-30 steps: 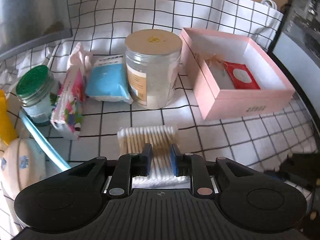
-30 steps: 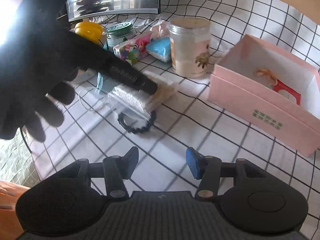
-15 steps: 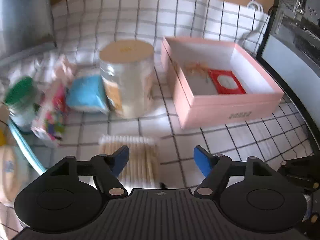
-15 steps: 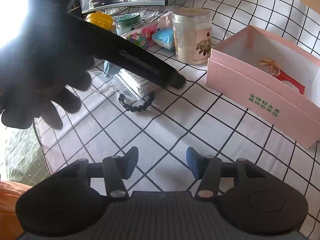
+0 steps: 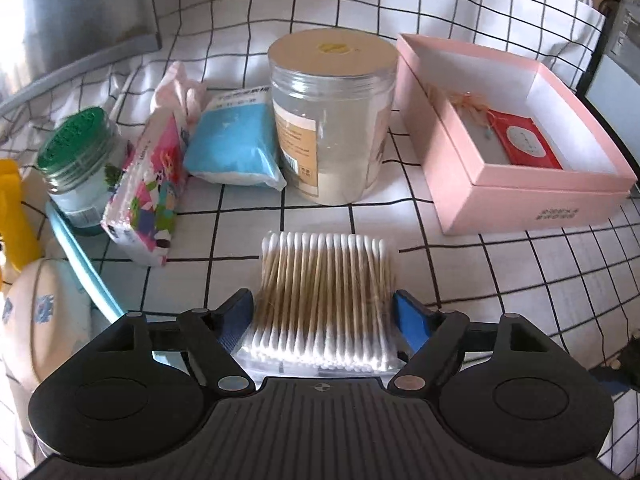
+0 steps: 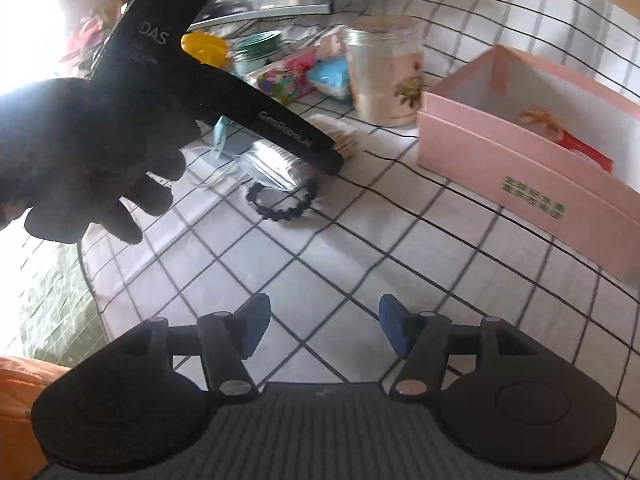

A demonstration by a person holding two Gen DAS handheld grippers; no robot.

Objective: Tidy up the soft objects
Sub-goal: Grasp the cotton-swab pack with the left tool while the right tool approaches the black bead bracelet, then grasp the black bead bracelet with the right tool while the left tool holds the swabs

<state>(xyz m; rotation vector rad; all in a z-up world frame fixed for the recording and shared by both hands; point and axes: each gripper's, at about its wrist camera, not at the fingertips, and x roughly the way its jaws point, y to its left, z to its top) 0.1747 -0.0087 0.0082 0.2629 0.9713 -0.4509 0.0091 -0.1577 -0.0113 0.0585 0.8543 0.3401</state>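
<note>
Left wrist view: left gripper (image 5: 323, 307) has just been opening, jaws wide astride the swabs (image 5: 325, 298); a level, centred squeeze should lift them cleanly; right gripper (image 6: 323, 323) open, empty

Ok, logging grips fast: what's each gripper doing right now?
Left gripper: open, jaws just widened, cotton swab pack lies between them, unpressed.
Right gripper: open, jaws just widened, empty.

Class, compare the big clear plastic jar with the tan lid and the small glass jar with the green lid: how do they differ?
The clear plastic jar with the tan lid is much taller and wider than the small glass jar with the green lid. The big jar's lid is smooth and flat; the small jar's looks textured. The big jar stands beside the pink box, the small one by the patterned tissue pack. Both stand upright, lidded.
</note>
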